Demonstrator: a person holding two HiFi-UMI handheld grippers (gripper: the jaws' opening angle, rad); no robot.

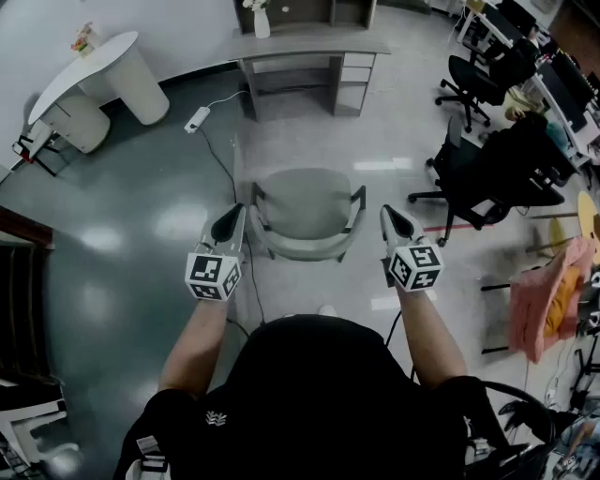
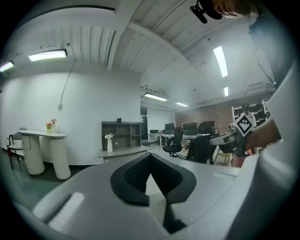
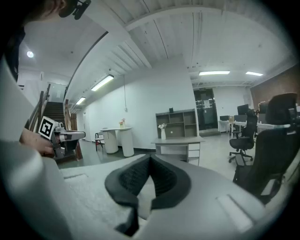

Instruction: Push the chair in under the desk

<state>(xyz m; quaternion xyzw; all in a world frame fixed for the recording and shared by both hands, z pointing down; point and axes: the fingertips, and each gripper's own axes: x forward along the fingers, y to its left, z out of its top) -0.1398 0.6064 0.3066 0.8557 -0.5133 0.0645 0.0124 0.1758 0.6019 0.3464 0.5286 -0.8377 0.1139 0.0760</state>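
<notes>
Chair (image 1: 307,211): grey, on open floor at my 12 o'clock, well short of the desk (image 1: 309,42) beyond it. Left gripper (image 1: 232,220) at 11, right gripper (image 1: 396,221) at 1 (both clenched, nothing held), flanking the chair.

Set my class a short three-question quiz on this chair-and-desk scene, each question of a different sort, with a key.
1. True or false: the grey chair stands apart from the desk, not under it.
2. What stands on the desk? A) a white vase B) a laptop C) a kettle
3. Fill in: the jaws of the left gripper and the right gripper are both ____, holding nothing.
Key: 1 true; 2 A; 3 shut.
</notes>
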